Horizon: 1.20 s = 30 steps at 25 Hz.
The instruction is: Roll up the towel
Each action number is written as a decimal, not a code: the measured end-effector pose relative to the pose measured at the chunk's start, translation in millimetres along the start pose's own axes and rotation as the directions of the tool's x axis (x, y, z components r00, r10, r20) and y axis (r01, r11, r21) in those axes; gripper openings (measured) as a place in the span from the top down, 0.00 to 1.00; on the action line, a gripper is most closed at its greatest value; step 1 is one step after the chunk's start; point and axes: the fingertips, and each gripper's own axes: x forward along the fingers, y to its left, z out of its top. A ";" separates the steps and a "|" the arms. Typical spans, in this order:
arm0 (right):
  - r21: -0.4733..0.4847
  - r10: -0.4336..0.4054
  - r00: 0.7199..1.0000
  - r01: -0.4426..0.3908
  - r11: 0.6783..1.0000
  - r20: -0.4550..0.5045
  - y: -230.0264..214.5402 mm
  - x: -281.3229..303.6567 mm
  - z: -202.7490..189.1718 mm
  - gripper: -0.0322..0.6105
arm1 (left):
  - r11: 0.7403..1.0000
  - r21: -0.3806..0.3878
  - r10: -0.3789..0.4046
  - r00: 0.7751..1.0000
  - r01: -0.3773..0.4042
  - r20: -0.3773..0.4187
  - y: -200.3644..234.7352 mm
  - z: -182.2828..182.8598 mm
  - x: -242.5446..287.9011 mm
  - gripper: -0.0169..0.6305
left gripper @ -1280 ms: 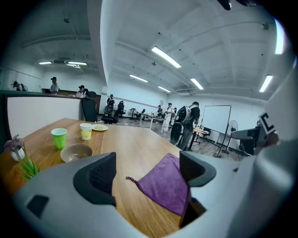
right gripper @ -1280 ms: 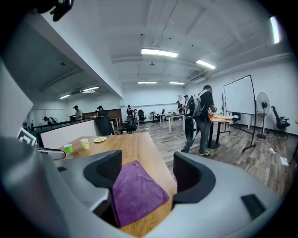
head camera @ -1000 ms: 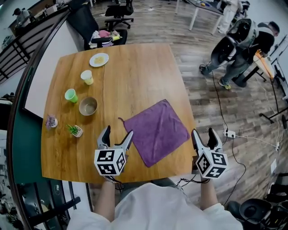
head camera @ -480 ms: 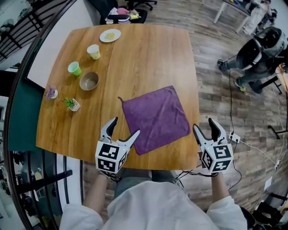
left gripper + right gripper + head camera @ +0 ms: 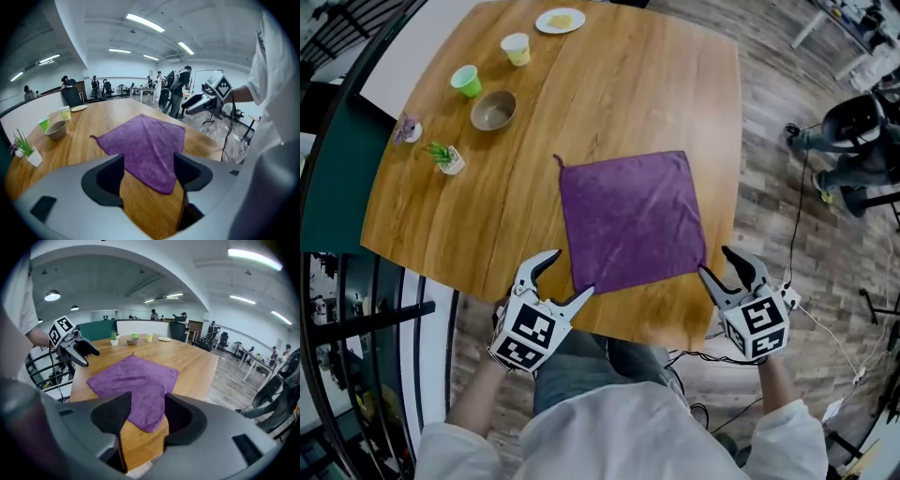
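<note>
A purple towel (image 5: 630, 220) lies flat and unrolled on the wooden table (image 5: 619, 84), one edge towards me. My left gripper (image 5: 567, 277) hovers just off its near left corner, and that corner lies ahead of the jaws in the left gripper view (image 5: 149, 164). My right gripper (image 5: 719, 264) is beside the near right corner, which shows on the towel (image 5: 131, 378) just ahead of its jaws. Both pairs of jaws have just been closing, still apart with nothing between them. Neither touches the cloth.
At the table's far left stand a brown bowl (image 5: 493, 110), a green cup (image 5: 466, 80), a yellow cup (image 5: 517, 48), a plate (image 5: 560, 20), a small potted plant (image 5: 445, 157) and a little purple ornament (image 5: 406, 130). The table's near edge runs just under both grippers.
Both grippers have come down and forward to the towel's two near corners, and their jaws have narrowed. The towel has not moved on the table.
</note>
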 end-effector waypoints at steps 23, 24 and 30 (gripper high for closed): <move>-0.484 0.274 0.892 -0.429 0.763 -0.359 15.9 31.3 -78.3 0.79 | 0.899 0.351 -0.135 0.930 0.261 -0.343 -58.5 -66.4 21.6 0.76; -0.498 0.270 0.887 -0.438 0.748 -0.374 15.3 33.3 -80.8 0.79 | 0.897 0.351 -0.140 0.925 0.270 -0.353 -58.2 -68.0 22.6 0.76; -0.564 0.243 0.867 -0.473 0.676 -0.436 14.1 41.9 -94.4 0.82 | 0.884 0.362 -0.148 0.911 0.296 -0.384 -60.7 -71.8 29.0 0.76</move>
